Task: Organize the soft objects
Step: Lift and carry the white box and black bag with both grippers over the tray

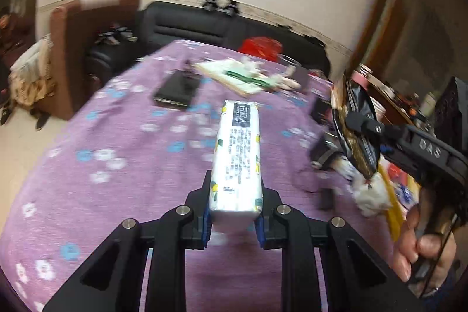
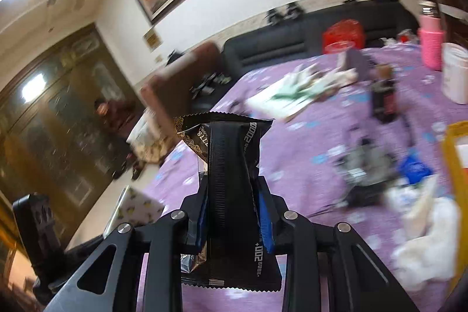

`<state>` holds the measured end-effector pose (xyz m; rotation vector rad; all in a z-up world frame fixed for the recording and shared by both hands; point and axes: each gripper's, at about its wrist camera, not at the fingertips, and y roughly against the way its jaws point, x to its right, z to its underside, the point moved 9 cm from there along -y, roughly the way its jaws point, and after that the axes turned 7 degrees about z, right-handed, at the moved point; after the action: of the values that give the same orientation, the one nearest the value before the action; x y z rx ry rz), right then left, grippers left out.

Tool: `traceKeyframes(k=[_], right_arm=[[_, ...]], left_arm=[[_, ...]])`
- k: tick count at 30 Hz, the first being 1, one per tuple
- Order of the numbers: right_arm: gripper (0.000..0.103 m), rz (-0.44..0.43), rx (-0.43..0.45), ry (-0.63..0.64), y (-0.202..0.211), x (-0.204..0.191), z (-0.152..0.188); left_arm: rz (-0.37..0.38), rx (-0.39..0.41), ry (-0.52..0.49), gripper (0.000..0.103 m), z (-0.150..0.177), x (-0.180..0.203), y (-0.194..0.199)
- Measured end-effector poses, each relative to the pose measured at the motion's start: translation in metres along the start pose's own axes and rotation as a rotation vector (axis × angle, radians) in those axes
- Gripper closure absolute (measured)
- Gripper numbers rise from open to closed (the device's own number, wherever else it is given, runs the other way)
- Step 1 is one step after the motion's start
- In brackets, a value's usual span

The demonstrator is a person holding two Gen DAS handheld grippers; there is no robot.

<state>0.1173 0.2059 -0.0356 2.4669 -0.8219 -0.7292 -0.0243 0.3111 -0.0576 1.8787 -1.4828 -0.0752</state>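
My left gripper (image 1: 235, 195) is shut on a white tissue pack (image 1: 238, 159) with printed text and small lemon marks, held above the purple flowered tablecloth (image 1: 117, 165). My right gripper (image 2: 232, 195) is shut on a black and gold snack packet (image 2: 231, 165), held upright above the same cloth (image 2: 307, 136). In the left wrist view the right gripper (image 1: 362, 133) shows at the right edge with the black packet (image 1: 355, 124). The tissue pack's corner (image 2: 134, 208) shows at lower left of the right wrist view.
A black wallet-like case (image 1: 177, 91), a white and green bag (image 1: 242, 76) and crumpled white cloth (image 2: 424, 241) lie on the table. A pink bottle (image 2: 431, 45), white cup (image 2: 454, 75), dark bottle (image 2: 384, 95) and yellow box (image 2: 456, 180) stand right. A black sofa (image 1: 204, 25) is behind.
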Motion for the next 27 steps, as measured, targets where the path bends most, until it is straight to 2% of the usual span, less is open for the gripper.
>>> traceKeyframes(k=[9, 13, 17, 22, 27], right_arm=[[0.071, 0.133, 0.135, -0.150, 0.075, 0.118, -0.036], [0.071, 0.206, 0.196, -0.218, 0.115, 0.173, -0.049], [0.071, 0.280, 0.208, -0.253, 0.141, 0.215, -0.053], [0.072, 0.419, 0.228, -0.281, 0.166, 0.272, -0.052], [0.072, 0.479, 0.185, -0.313, 0.167, 0.312, -0.045]], left_arm=[[0.136, -0.110, -0.122, 0.081, 0.001, 0.121, -0.053], [0.228, -0.150, -0.170, 0.081, 0.002, 0.186, -0.071], [0.310, -0.176, -0.220, 0.081, 0.007, 0.247, -0.089], [0.392, -0.222, -0.268, 0.081, 0.025, 0.315, -0.120], [0.418, -0.268, -0.293, 0.081, 0.042, 0.357, -0.157]])
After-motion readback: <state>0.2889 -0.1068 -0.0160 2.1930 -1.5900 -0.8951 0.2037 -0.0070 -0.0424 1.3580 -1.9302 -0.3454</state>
